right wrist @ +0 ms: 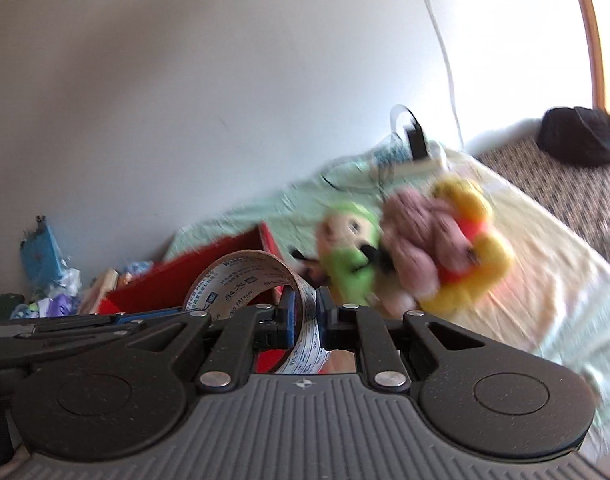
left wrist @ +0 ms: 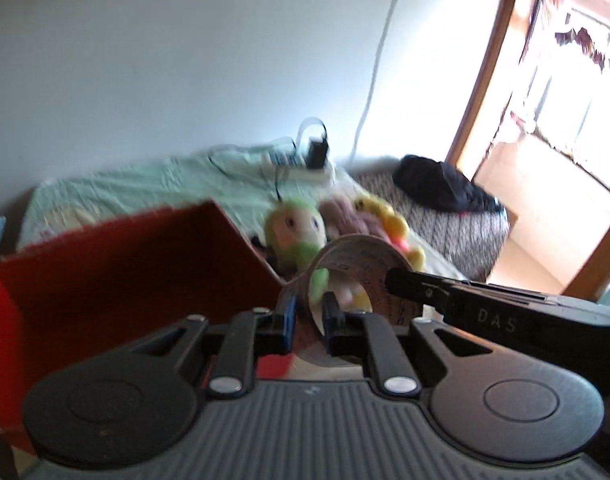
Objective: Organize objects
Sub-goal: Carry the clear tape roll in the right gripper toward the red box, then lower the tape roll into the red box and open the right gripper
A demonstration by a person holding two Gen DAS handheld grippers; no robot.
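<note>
plush toys blurred, red box cut off

Tape roll: printed film over a brown card core, slight sheen. Plush toys are fuzzy cloth on a soft, wrinkled bed sheet; red box looks matt, like card. Left gripper and right gripper: matt black plastic, ribbed grey base, shiny metal rivets.

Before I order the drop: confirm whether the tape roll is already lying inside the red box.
No: the tape roll is pinched by the right hand-held gripper, held in front of the red box, not in it.
</note>
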